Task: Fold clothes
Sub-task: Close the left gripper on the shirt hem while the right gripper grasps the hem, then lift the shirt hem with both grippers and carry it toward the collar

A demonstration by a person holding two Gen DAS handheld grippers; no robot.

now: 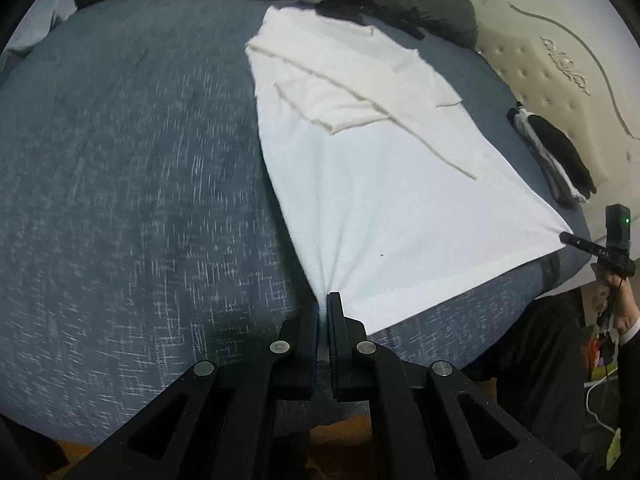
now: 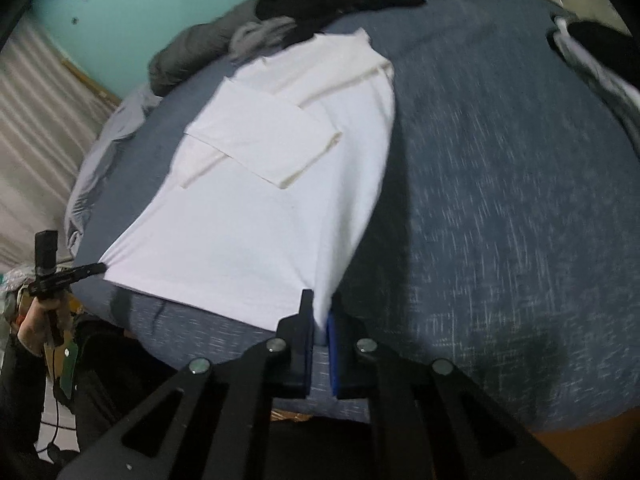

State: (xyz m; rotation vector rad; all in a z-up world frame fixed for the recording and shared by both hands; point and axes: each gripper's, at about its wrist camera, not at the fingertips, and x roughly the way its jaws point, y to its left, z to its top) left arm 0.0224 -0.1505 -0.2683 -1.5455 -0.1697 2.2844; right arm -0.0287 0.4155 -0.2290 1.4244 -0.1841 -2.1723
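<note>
Both black two-finger grippers, left gripper and right gripper, clamp the near hem corners of the white cotton T-shirt. Sleeves lie folded inward; lengthwise folding remains, judging by the layout.

Shirt on bed; pillows behind shirt.

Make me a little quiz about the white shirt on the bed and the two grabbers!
1. True or false: the white shirt has both sleeves folded in over its body.
2. What does the left gripper pinch?
3. The bedspread is: A red, B grey-blue, C yellow.

Key: 1 true. 2 A bottom corner of the shirt; the right gripper pinches the other. 3 B.
</note>
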